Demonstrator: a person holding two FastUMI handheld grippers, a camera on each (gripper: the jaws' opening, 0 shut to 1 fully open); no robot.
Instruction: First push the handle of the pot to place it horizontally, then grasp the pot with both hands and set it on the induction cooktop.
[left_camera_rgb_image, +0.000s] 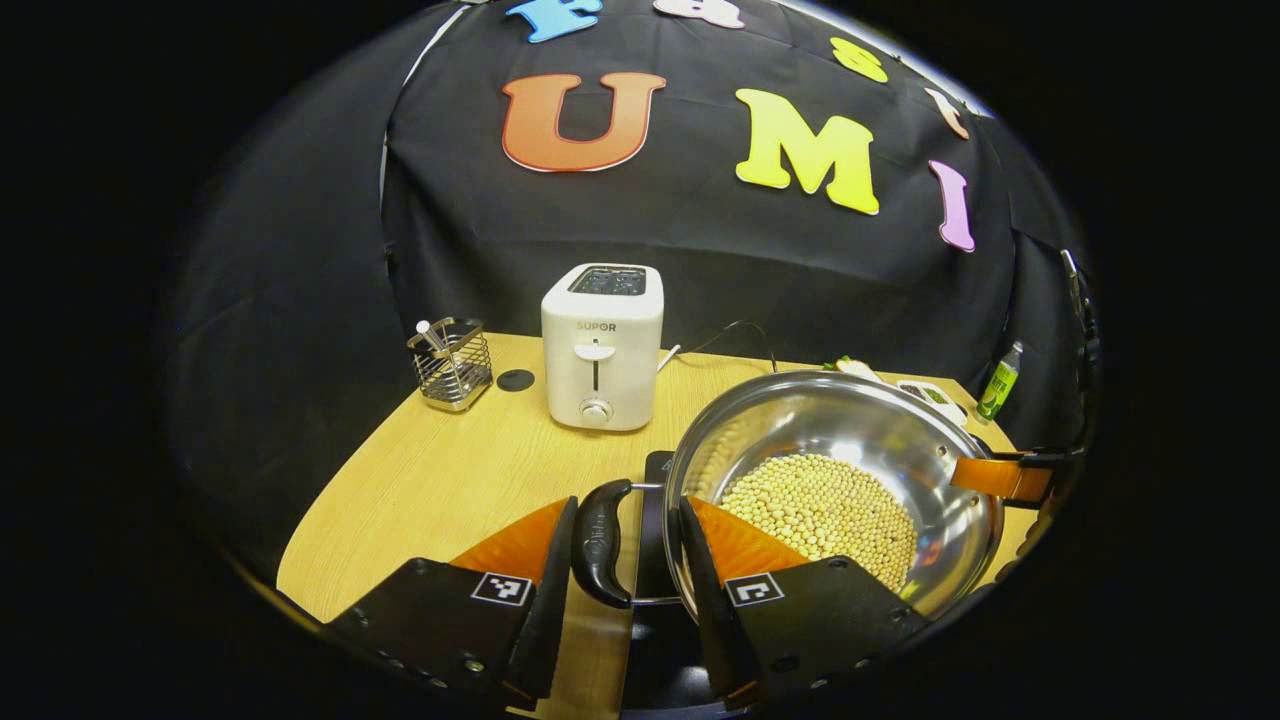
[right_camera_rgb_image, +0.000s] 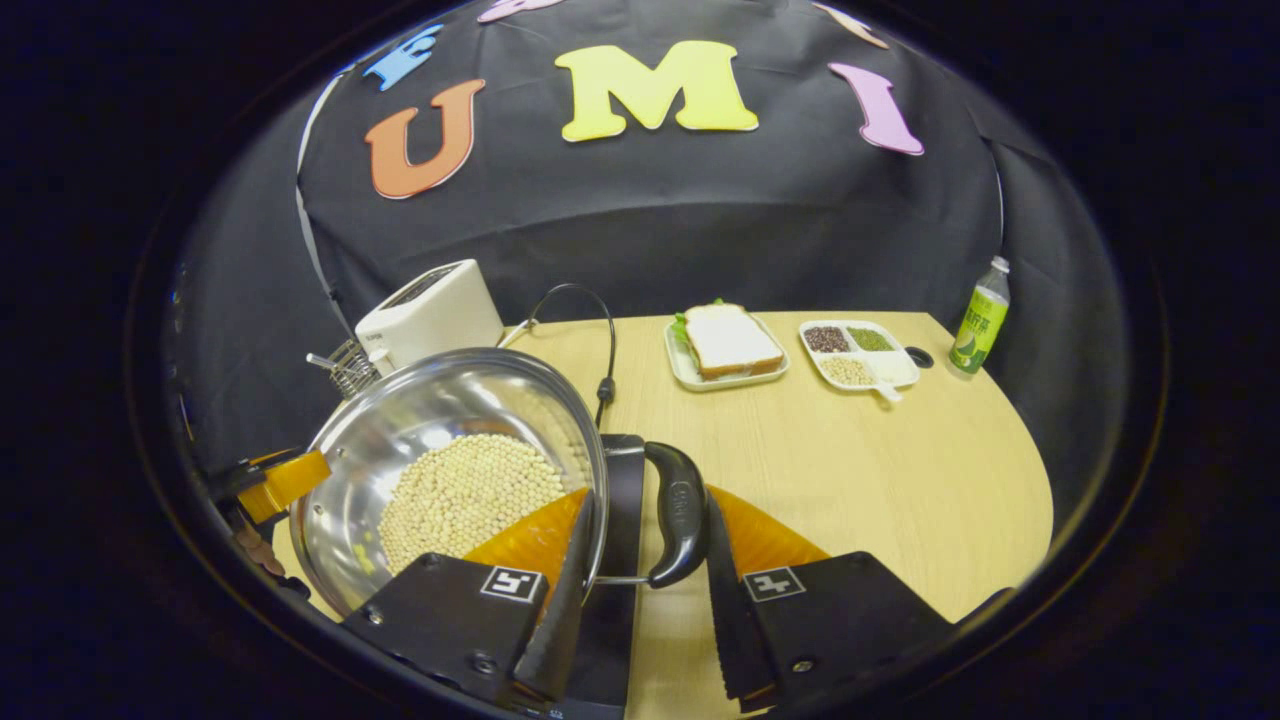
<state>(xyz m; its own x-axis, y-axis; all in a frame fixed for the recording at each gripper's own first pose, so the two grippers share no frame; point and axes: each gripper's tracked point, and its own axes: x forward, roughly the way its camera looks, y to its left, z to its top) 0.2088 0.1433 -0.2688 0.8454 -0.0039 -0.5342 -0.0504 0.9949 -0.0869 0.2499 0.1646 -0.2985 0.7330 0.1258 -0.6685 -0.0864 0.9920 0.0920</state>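
A steel pot (left_camera_rgb_image: 860, 420) (right_camera_rgb_image: 450, 400) full of soybeans (left_camera_rgb_image: 820, 500) (right_camera_rgb_image: 465, 490) sits over a black induction cooktop (left_camera_rgb_image: 655, 480) (right_camera_rgb_image: 625, 470); I cannot tell whether it rests on it. In the left gripper view my left gripper (left_camera_rgb_image: 628, 510) is closed around the pot's near black handle (left_camera_rgb_image: 600, 540), one finger outside the handle, the other at the rim. In the right gripper view my right gripper (right_camera_rgb_image: 650, 500) holds the opposite black handle (right_camera_rgb_image: 678, 515) the same way. Each view shows the other gripper across the pot (left_camera_rgb_image: 1010, 475) (right_camera_rgb_image: 280, 480).
On the wooden table (right_camera_rgb_image: 880, 470), a white toaster (left_camera_rgb_image: 602, 345) (right_camera_rgb_image: 430, 310) and a wire basket (left_camera_rgb_image: 452, 362) stand behind the pot. A sandwich plate (right_camera_rgb_image: 727, 345), a divided tray (right_camera_rgb_image: 858, 352) and a green bottle (right_camera_rgb_image: 980, 315) lie at the back. A black cable (right_camera_rgb_image: 590, 320) loops near the cooktop.
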